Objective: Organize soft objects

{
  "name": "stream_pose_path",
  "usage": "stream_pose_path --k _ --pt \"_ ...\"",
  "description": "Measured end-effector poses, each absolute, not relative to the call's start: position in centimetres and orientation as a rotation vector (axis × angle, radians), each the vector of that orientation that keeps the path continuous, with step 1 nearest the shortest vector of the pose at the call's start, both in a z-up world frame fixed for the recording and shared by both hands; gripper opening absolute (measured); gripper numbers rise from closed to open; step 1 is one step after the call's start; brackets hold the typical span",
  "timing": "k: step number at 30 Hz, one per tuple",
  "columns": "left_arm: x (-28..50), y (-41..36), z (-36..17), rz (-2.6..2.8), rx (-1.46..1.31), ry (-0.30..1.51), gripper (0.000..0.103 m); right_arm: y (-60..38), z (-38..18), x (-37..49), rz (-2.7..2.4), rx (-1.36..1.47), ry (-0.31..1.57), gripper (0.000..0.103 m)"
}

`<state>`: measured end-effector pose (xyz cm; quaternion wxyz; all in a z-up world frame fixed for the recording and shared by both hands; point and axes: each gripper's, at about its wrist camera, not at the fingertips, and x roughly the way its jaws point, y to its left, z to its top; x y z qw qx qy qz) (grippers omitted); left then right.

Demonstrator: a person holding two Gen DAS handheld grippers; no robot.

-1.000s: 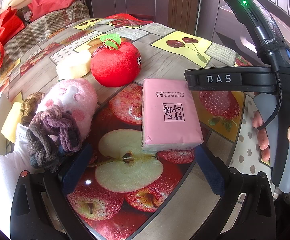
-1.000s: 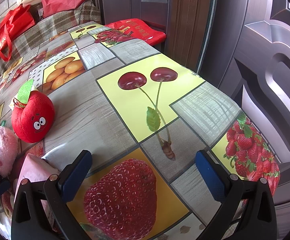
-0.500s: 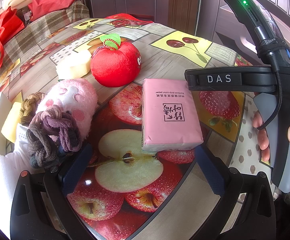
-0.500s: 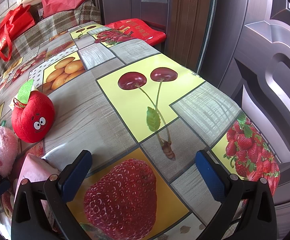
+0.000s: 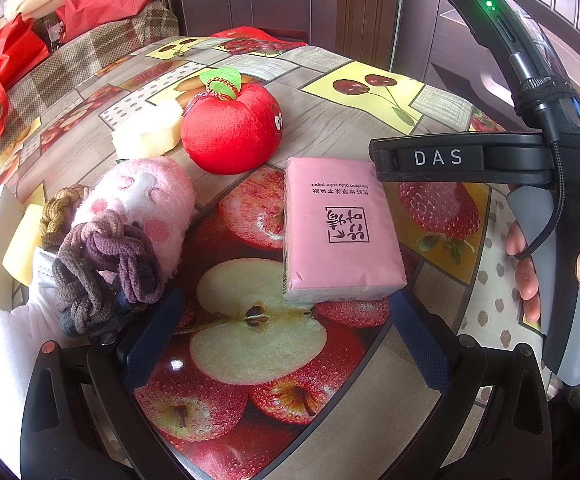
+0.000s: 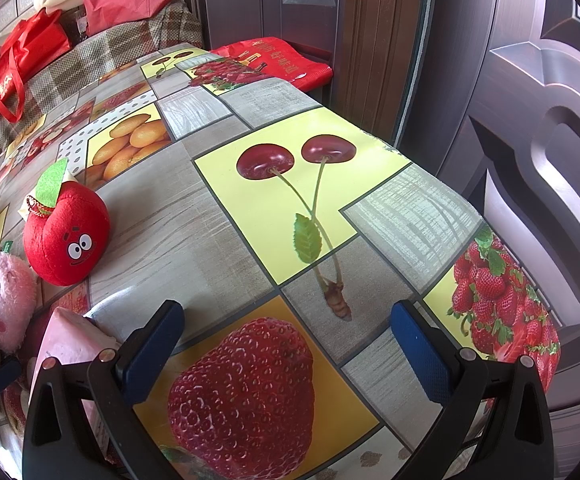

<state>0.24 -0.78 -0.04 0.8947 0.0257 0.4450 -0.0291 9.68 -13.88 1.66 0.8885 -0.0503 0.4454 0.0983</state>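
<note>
1. Left gripper point(image 5: 286, 336): jaws spread wide, nothing held. It is poised low over the table point(image 5: 341, 120), above the printed apple slice.
2. Right gripper point(image 6: 288, 346): also wide open and empty, above the strawberry print at the table's right part. No soft item lies between its fingers.
3. Tissue pack point(image 5: 339, 228): pink, lying flat, just ahead of the left gripper and offset to the right. Its near end sits close to the right finger point(image 5: 417, 344); contact can't be told.
4. Pack's long axis runs near-to-far, roughly along the left gripper's pointing direction, so the short width faces the jaw gap.
5. Judgement: left gripper is the nearer one to the pack. A small shift right, then fwd, would be needed to centre the pack between the fingers.
6. Other soft items: apple plush point(image 5: 232, 128) beyond the pack to its left; sponge point(image 5: 148, 132) left of it; pink plush point(image 5: 142, 200) and hair ties point(image 5: 106, 260) at near left, touching each other.
7. Risk (judged): hair ties lie just beside the left finger point(image 5: 150, 340) and could be snagged.
</note>
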Motion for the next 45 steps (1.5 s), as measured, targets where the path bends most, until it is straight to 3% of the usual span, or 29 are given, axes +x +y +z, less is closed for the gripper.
stream_pose_path --k 9,16,22,27,32,39,43,45 --pt "-0.3 -1.1 0.2 -0.053 0.056 0.906 0.102 -13.9 1.7 9.7 0.204 -0.105 0.926 0.103" --pt "-6.4 -0.1 6.2 -0.081 -0.053 0.600 0.102 -13.9 1.7 9.7 0.204 -0.105 0.926 0.103" --pt "-13.2 6.3 10.6 0.067 -0.217 0.437 0.103 -13.9 1.7 9.7 0.204 -0.106 0.926 0.103" --pt "-15.5 10.4 8.9 0.288 -0.258 0.537 0.103 -13.9 1.7 9.7 0.204 -0.105 0.926 0.103" --pt "-13.8 7.9 6.7 0.243 -0.213 0.621 0.102 -13.9 1.7 9.6 0.213 -0.095 0.923 0.103" --pt "-11.6 6.5 5.1 0.276 -0.048 0.682 0.081 -17.0 4.5 7.1 0.573 0.135 0.727 0.103" --pt "-11.5 7.4 4.3 0.274 -0.065 0.702 0.057 -14.0 4.9 4.7 0.800 -0.093 0.721 0.103" --pt "-11.6 7.4 4.1 0.275 -0.061 0.707 0.057 -12.5 4.1 4.0 0.841 -0.162 0.773 0.103"
